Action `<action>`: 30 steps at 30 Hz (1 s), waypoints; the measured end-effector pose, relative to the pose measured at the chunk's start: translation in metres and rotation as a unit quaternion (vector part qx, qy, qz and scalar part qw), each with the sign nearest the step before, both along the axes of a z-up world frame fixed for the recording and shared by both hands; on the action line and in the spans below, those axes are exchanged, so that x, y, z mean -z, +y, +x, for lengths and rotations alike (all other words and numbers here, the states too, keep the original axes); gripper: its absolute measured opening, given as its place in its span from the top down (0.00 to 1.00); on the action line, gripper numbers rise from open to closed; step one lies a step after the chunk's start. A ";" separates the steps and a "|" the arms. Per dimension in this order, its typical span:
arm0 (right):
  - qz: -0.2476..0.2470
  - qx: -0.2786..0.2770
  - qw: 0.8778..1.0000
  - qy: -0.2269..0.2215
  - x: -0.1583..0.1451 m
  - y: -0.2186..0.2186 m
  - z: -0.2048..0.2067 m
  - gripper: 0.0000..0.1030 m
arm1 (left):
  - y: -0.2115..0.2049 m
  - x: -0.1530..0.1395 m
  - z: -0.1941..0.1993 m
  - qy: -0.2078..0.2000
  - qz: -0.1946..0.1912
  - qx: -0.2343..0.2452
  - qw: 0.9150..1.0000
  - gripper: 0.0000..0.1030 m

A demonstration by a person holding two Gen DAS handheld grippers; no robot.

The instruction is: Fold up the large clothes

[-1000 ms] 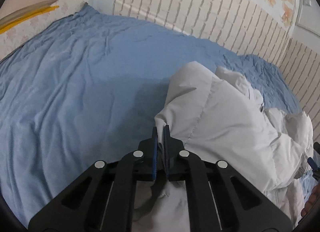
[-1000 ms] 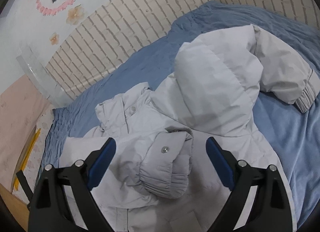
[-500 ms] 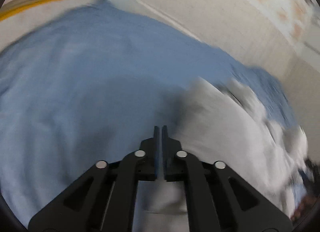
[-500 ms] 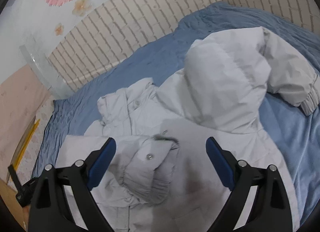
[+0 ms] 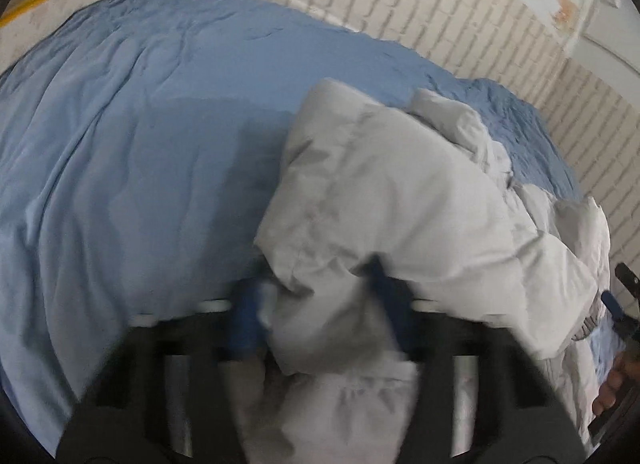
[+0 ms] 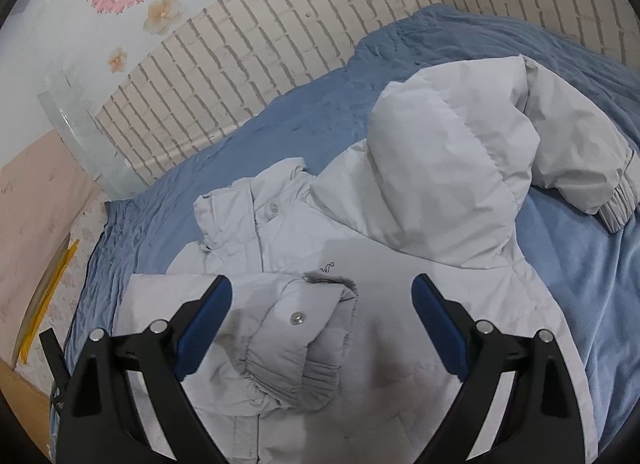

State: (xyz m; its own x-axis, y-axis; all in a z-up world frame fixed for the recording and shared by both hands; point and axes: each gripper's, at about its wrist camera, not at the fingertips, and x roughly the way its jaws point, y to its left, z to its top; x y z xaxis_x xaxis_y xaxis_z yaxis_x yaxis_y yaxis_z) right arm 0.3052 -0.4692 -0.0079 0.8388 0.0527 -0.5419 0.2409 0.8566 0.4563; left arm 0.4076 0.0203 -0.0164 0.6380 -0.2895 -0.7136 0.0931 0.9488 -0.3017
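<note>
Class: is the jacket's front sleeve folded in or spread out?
Folded in: the near sleeve lies across the grey puffer jacket, its cuff on the chest.

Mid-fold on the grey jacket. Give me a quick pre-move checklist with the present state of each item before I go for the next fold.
1. Left gripper clear of the jacket: not ok; jaws have just been opening, fabric between them.
2. Right gripper open: ok.
3. Near sleeve cuff folded onto the jacket body: ok.
4. Far sleeve folded in: not ok; cuff lies out on the blue bedsheet.
5. Collar flat: not ok, rumpled.
6. Hem square: cannot tell.
</note>
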 end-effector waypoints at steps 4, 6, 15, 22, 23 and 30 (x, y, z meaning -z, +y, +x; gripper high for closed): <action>-0.002 -0.005 1.000 0.007 0.003 0.003 0.003 0.11 | -0.004 -0.004 -0.003 -0.009 -0.017 0.000 1.000 0.85; -0.007 -0.005 1.000 0.006 0.002 0.006 0.003 0.11 | 0.002 -0.011 -0.006 -0.017 -0.036 -0.011 0.999 0.90; -0.016 -0.002 1.000 0.004 0.001 0.005 0.001 0.11 | 0.035 -0.043 -0.025 -0.078 0.035 -0.112 0.990 0.95; -0.005 0.012 1.000 -0.005 -0.002 -0.009 -0.005 0.11 | 0.068 -0.058 -0.043 -0.099 0.106 -0.208 0.967 0.95; -0.003 0.015 1.000 -0.006 -0.002 -0.011 -0.005 0.11 | 0.077 -0.059 -0.044 -0.099 0.107 -0.217 0.965 0.95; -0.007 0.021 1.000 -0.005 -0.003 -0.020 -0.006 0.11 | 0.071 -0.061 -0.044 -0.107 0.120 -0.211 0.964 0.93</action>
State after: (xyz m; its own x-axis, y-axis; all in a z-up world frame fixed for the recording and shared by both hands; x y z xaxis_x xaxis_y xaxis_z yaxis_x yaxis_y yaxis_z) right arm 0.2993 -0.4891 -0.0048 0.8455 0.0091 -0.5338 0.2727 0.8523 0.4464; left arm 0.3636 0.0913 0.0443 0.8027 0.1844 -0.5671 -0.2803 0.9561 -0.0859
